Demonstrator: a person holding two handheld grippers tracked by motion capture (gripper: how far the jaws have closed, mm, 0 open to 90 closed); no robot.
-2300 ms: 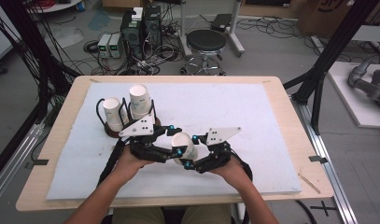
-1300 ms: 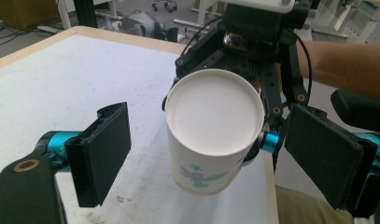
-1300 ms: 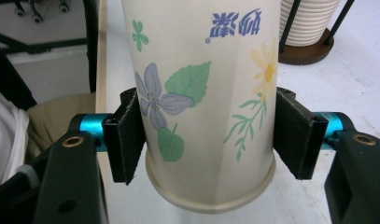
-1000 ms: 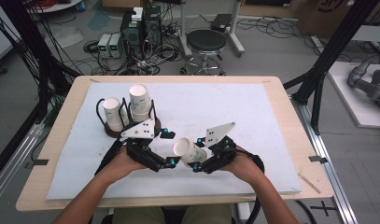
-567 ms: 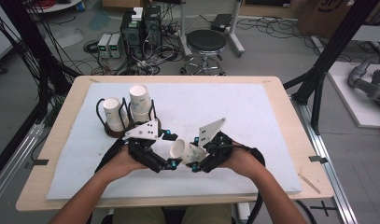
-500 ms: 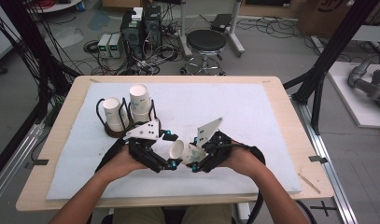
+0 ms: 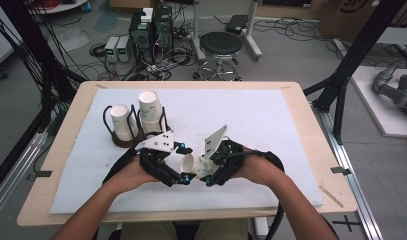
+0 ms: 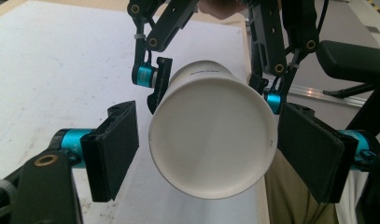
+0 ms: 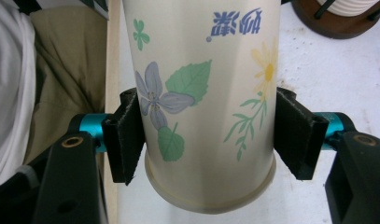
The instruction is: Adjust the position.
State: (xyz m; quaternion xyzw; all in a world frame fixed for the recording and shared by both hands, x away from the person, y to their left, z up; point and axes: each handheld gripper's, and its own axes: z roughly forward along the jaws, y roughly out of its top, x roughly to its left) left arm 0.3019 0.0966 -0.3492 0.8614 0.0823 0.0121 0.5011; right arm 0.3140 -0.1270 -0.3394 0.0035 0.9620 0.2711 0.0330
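Observation:
A white paper cup (image 7: 188,163) with a flower print (image 9: 201,70) is held in the air over the white mat, between both hands. My right gripper (image 9: 208,140) is shut on it, with both pads pressed to the cup's sides. My left gripper (image 8: 211,156) is open, one jaw on each side of the cup's flat end (image 8: 211,140) and a small gap at the left pad (image 8: 115,154). Seen from above, the left gripper (image 7: 182,163) and the right gripper (image 7: 206,167) meet at the cup near the table's front middle.
A dark wire cup holder (image 7: 127,142) on a brown base stands at the mat's left and carries two stacks of white cups (image 7: 150,107). The white mat (image 7: 261,115) covers most of the wooden table (image 7: 301,100). The person's lap lies just beyond the near edge.
The right hand has rolled so its grey plate now stands on edge. Both hands with the cup have drawn slightly toward the near edge. Little has moved in the last half second.

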